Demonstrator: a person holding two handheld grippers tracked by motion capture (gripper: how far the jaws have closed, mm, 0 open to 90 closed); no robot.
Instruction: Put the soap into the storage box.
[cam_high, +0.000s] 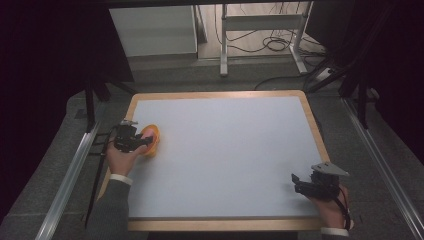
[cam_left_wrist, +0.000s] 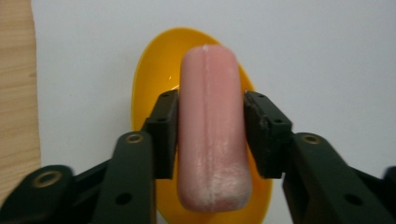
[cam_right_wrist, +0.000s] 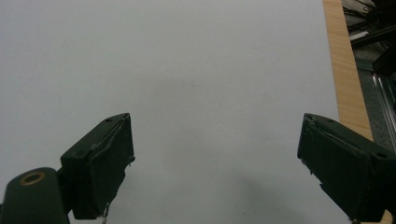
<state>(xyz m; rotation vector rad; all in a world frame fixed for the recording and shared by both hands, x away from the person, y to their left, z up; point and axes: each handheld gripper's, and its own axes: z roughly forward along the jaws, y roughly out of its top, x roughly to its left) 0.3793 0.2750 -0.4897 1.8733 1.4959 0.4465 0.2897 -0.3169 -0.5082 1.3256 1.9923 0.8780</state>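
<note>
Pink soap bar (cam_left_wrist: 212, 130) sits between your left gripper (cam_left_wrist: 211, 135) pads, lying along the length of the yellow oval dish (cam_left_wrist: 149, 79) beneath it. Left pad looks flush on the bar's side; the right pad (cam_left_wrist: 261, 135) seems to touch or stand a hair off, can't tell for sure, so treat the hold as light at best. In the high view the left gripper (cam_high: 142, 141) and orange-yellow dish (cam_high: 152, 136) are at about 9 o'clock on the white table top (cam_high: 225, 150), near the wooden rim (cam_high: 215, 94).

Risks, judged from here:
- Soap is smooth and rounded; with loose pads it could squirt out toward 12 o'clock or drop if you lift.
- Pads grip mid-bar; a tilt could let the near end sag and knock the dish.
- Dish is light and shallow; dragging the bar may slide it toward the 9 o'clock edge.

Your right gripper (cam_right_wrist: 215, 163) has its jaws spread wide with nothing between, hovering over bare table at about 4 o'clock (cam_high: 305, 182), well apart from the soap; it can't steady the dish from there.
</note>
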